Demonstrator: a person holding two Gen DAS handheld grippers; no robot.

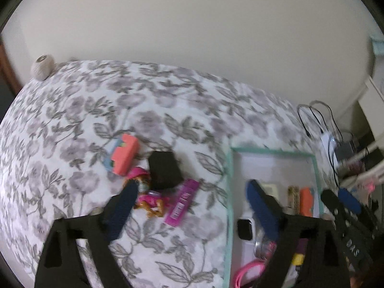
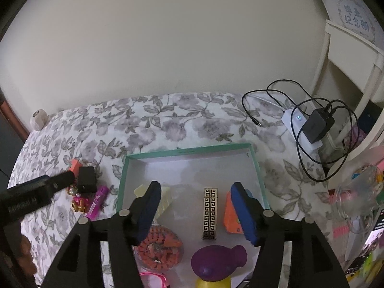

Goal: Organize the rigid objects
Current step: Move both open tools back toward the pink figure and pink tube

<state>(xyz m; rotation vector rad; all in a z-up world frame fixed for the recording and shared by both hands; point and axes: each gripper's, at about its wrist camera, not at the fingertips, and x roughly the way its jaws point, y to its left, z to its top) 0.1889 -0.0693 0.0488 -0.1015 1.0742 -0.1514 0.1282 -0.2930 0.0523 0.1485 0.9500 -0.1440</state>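
Note:
A teal-rimmed tray (image 2: 187, 151) lies on the flowered bedspread (image 1: 96, 110). My right gripper (image 2: 196, 196) hangs open over the tray. A gold-and-black patterned box (image 2: 210, 212) lies flat between its blue pads, touching neither. Around that box are a cream block (image 2: 165, 199), an orange block (image 2: 230, 218), a purple item (image 2: 218, 259) and a round tub of orange pieces (image 2: 158, 249). My left gripper (image 1: 192, 204) is open wide above a pile left of the tray: a black box (image 1: 164, 170), a coral block (image 1: 126, 154), a pink toy figure (image 1: 148, 199) and a magenta tube (image 1: 182, 201).
A smartwatch (image 1: 244, 228) and a pink strap (image 1: 249, 271) lie in the tray's near end. A power strip with a black charger (image 2: 316, 122) and looped cables sits at the bed's right edge by a white shelf (image 2: 348, 55). A ball of twine (image 1: 43, 67) rests at the far left corner.

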